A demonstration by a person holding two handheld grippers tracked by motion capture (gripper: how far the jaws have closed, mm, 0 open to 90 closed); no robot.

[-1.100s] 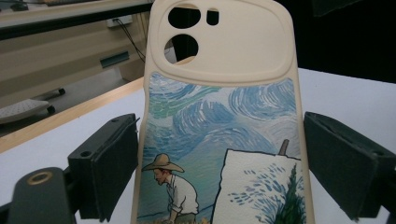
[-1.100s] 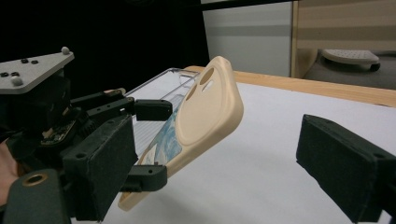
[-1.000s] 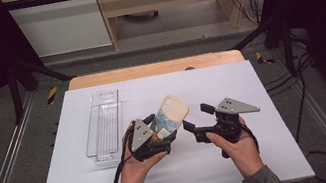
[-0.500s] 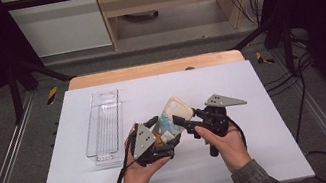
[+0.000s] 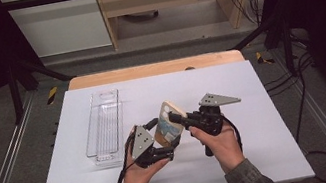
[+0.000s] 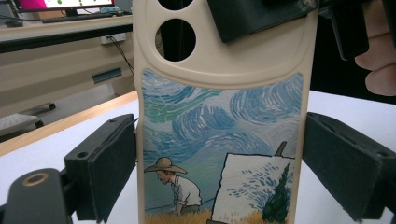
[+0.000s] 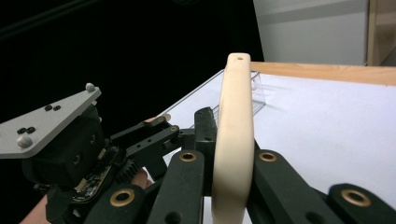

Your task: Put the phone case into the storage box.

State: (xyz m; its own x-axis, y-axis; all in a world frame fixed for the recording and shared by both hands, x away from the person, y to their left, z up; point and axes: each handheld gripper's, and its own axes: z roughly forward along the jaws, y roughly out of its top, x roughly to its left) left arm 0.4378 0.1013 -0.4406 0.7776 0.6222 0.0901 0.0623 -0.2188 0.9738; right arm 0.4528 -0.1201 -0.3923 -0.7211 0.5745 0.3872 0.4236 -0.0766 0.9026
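A cream phone case (image 5: 168, 127) printed with a swirling-sky painting stands tilted above the white table. My left gripper (image 5: 165, 133) is shut on its two long sides; in the left gripper view both pads press the case (image 6: 219, 140). My right gripper (image 5: 176, 118) comes in from the right, and its jaws have just been closing on the case's upper end. In the right gripper view the cream edge (image 7: 233, 126) stands pinched between the two black jaws, with the left gripper's body (image 7: 60, 140) beyond. A right jaw covers the case's top (image 6: 252, 18) beside the camera cutouts.
A clear, long plastic tray (image 5: 104, 127) lies on the white table (image 5: 255, 105), left of the hands. A wooden strip (image 5: 154, 69) runs along the table's far edge. Metal rails flank both sides.
My right gripper has moved left to the case and its jaws have shut on the upper end. The left gripper has kept the case almost in the same spot.
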